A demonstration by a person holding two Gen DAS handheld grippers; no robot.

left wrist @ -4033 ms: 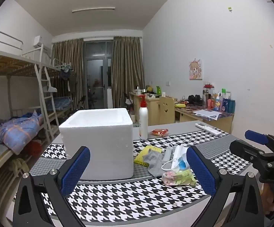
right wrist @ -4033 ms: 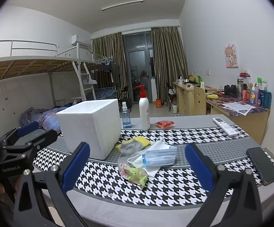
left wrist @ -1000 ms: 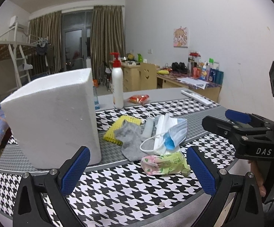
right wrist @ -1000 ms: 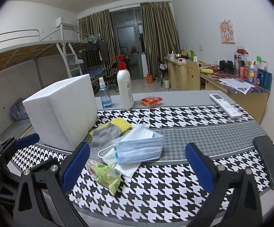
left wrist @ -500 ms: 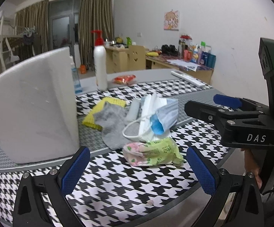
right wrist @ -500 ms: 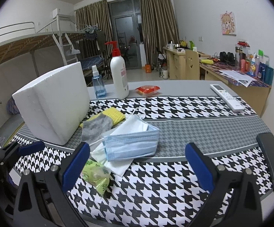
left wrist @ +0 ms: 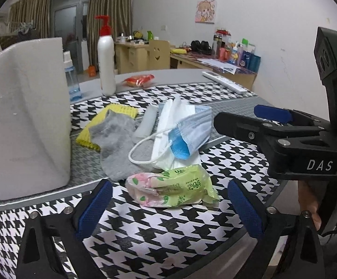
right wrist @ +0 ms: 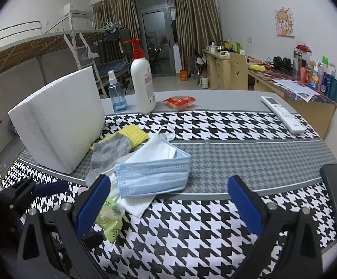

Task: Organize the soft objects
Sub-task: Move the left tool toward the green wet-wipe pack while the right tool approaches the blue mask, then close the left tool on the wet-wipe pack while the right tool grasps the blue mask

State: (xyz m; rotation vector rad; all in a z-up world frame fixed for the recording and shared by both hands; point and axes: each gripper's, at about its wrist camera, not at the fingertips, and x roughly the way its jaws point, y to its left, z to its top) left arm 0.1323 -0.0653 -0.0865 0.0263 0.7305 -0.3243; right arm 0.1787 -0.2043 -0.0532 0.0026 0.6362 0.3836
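Observation:
A pile of soft things lies on the houndstooth tablecloth beside a white foam box: a grey sock, a yellow cloth, a blue face mask on white tissue, and a green tissue pack nearest the front edge. My left gripper hovers low over the pack. Its jaws are closing, with the pack just ahead between the blue pads and untouched. My right gripper stands open just short of the mask, with nothing between its pads.
A red-pump lotion bottle, a blue spray bottle, a red snack packet and a white remote stand at the back. A dark phone lies at the table's right edge. A hand holds the right gripper.
Both grippers have moved forward and tilted down toward the pile. The left pads now stand slightly closer together, on either side of the green tissue pack.

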